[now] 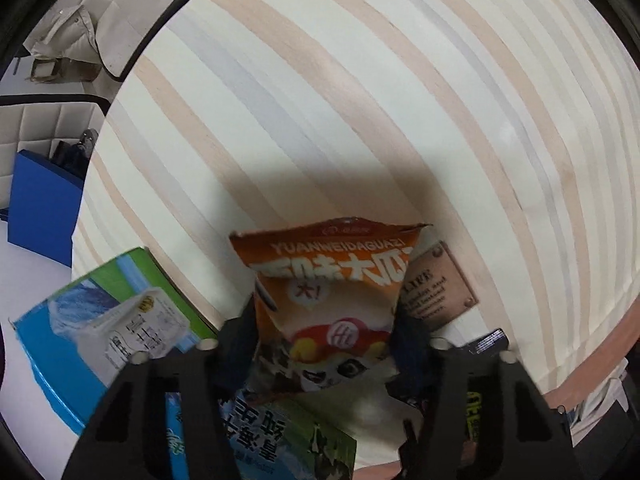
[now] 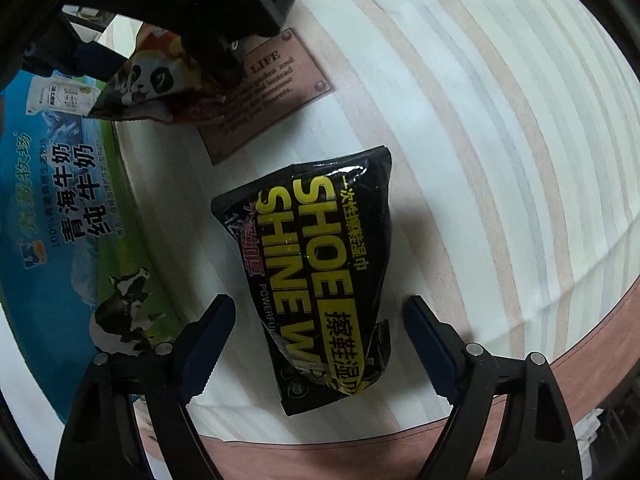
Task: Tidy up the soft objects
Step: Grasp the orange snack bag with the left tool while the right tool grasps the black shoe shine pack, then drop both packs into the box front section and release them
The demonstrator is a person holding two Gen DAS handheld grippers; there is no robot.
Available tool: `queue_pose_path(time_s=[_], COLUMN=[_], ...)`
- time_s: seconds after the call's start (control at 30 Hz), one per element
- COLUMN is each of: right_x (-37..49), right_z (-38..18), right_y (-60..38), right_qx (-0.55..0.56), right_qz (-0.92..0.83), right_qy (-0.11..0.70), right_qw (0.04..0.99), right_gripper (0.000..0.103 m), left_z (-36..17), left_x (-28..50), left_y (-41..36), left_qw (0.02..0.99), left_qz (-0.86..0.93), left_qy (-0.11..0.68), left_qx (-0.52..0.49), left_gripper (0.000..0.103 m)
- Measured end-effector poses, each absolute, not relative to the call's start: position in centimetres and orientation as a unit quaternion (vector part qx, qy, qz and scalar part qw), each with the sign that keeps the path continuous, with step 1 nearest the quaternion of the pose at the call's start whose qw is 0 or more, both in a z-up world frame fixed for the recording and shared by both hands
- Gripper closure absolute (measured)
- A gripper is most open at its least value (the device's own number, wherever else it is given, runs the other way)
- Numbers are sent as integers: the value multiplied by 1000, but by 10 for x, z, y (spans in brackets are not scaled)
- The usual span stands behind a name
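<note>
Left wrist view: the left gripper [image 1: 324,344] pointed steeply down at a striped cream, pink and grey tablecloth [image 1: 360,100]. Its two black fingers [image 1: 236,344] stood on either side of an orange crinkled plastic snack bag with white lettering and a cartoon panda [image 1: 332,292], and the bag's lower part was creased inward between them; the pads looked pressed against it, though the contact itself was dark and partly hidden, so the grip is probable rather than certain. The bag's top edge stood up and away from the camera. Just behind the bag lay a brown leather-look label patch with rivets [image 1: 440,284], sewn to the cloth. To the left sat a blue and green cardboard milk carton box [image 1: 100,320], its printed face running under the gripper. Right wrist view: the right gripper [image 2: 320,320] hung over a black glossy wipes pouch with yellow "SHOE SHINE" lettering [image 2: 316,276], which lay flat on the tablecloth [image 2: 500,140]. Its dark blue-padded fingers [image 2: 216,328] were spread wide, one at each side of the pouch, clear of its edges. The orange bag [image 2: 160,80] and the left gripper's black body showed at upper left, with the milk box [image 2: 68,208] along the left edge.
</note>
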State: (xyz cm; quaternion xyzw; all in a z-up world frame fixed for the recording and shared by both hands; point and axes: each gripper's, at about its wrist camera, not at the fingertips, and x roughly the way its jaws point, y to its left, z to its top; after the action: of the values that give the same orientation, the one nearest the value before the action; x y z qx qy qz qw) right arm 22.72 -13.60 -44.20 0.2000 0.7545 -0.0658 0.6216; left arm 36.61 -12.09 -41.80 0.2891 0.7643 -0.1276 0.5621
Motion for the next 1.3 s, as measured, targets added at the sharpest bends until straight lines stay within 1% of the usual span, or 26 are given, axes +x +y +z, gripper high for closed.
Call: queue_pose_path(time_s=[0.07,0.1,0.13,0.17,0.27,0.33,0.37,0.57,0.77,0.83,0.9,0.97,1.07,1.1,1.13,1.17,1.2,1.3], right_x=[229,228,227,227,225,223,221,193,172,171,172,174,177,180,180,178,183,176], right_z=[-440,-439,-437,-436,-432,-428,-428,-425,-422,-424,-428,-427,-426,-428,-428,-426,-431,-426], right_y=[-134,-133,-133,-132,-129,-134,-136,-177,-226,-234,-235,-234,-227,-232,-230,-226,-212,-206], right_qx=[191,184,181,174,175,173,174,176,178,175,175,189,189,188,187,183,177,170], right_qz=[-73,-79,-81,-84,-84,-87,-88,-100,-123,-124,-122,-117,-126,-128,-133,-142,-148,-145], right_qy=[756,756,756,756,755,753,751,752,753,756,765,763,759,758,756,752,751,748], right_qw=[622,623,624,625,626,629,630,627,621,618,608,607,610,611,612,617,619,625], right_gripper=[27,33,36,42,48,57,58,59,58,54,46,42,37,37,37,41,50,60], left_z=[-417,-417,-417,-417,-417,-417,-417,-419,-420,-421,-422,-424,-424,-427,-427,-427,-426,-423], left_x=[361,359,356,354,346,346,345,308,270,268,271,281,286,293,289,287,283,275], left_y=[-124,-125,-126,-126,-127,-123,-121,-120,-141,-143,-140,-132,-131,-111,-108,-106,-106,-102], left_qw=[564,564,565,565,568,569,569,560,571,571,566,563,567,570,574,576,578,584], left_qz=[-126,-125,-123,-122,-117,-114,-112,-125,-128,-124,-123,-123,-120,-118,-114,-113,-114,-115], left_qy=[760,759,759,759,759,760,760,777,764,765,772,779,781,780,778,777,776,773], left_qx=[298,300,300,300,296,294,292,258,273,272,262,249,234,232,229,227,226,219], left_gripper=[54,54,55,55,56,56,56,56,55,55,55,54,55,56,56,56,57,57])
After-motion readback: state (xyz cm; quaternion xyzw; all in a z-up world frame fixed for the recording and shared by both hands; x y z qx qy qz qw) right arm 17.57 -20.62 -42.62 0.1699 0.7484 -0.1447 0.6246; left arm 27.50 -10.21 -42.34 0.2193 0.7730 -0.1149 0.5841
